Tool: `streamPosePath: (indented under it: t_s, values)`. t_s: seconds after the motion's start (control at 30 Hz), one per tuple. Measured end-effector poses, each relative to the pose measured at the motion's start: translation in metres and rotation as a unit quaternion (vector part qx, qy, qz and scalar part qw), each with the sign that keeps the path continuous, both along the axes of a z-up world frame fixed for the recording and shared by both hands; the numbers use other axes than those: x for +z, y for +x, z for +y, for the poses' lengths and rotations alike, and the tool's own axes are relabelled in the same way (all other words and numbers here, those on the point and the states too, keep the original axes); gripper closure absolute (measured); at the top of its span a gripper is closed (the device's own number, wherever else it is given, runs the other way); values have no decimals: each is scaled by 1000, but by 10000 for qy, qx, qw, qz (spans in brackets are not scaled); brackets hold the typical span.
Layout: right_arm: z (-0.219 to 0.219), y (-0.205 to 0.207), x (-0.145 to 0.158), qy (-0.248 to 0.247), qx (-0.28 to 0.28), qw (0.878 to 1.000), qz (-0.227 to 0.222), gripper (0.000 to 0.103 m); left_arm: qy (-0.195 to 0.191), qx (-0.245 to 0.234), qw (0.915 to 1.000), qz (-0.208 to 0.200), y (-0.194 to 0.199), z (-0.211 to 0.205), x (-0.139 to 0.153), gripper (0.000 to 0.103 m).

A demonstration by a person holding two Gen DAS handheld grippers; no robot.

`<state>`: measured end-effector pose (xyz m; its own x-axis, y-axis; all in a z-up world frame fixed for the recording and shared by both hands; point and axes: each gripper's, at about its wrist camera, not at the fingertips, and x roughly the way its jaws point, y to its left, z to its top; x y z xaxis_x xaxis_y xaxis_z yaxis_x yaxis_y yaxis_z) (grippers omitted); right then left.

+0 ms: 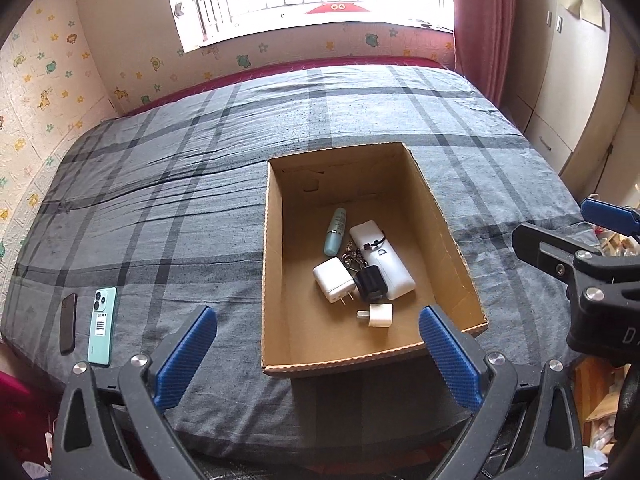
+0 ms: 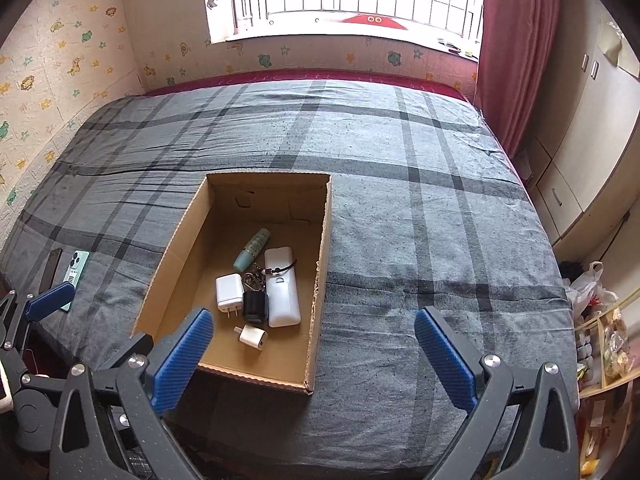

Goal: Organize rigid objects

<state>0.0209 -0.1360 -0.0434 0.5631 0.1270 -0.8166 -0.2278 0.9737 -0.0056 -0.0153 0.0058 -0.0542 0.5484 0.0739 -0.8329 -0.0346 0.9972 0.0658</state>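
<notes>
An open cardboard box [image 1: 276, 264] [image 2: 320, 272] sits on the grey plaid bed. Inside lie a pale blue bottle [image 1: 335, 230] [image 2: 252, 249], a white power bank [image 1: 382, 260] [image 2: 282, 288], a white charger [image 1: 333, 278] [image 2: 229, 293], a black adapter [image 1: 372, 282] [image 2: 255, 306], a small white plug [image 1: 379, 315] [image 2: 252, 337] and a metal keyring [image 1: 353, 258]. A teal phone [image 1: 103, 320] [image 2: 76, 270] and a dark phone [image 1: 68, 322] [image 2: 51, 266] lie on the bed at the left. My left gripper [image 1: 318, 354] is open and empty above the box's near edge. My right gripper [image 2: 312, 354] is open and empty over the box's near right corner.
The bed [image 1: 180, 200] fills the view, with wallpapered walls at the left and back. A window and a red curtain [image 2: 516, 52] are behind. Cupboards [image 2: 580, 140] and floor clutter [image 2: 604, 340] stand at the right.
</notes>
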Motion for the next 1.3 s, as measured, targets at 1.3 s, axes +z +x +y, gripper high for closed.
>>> streamPosePath:
  t_s: [1.3]
  values:
    - [0,-5,0,-12,-33,10000,-5,0,108,50,9999,-112,-3,-5,3,0]
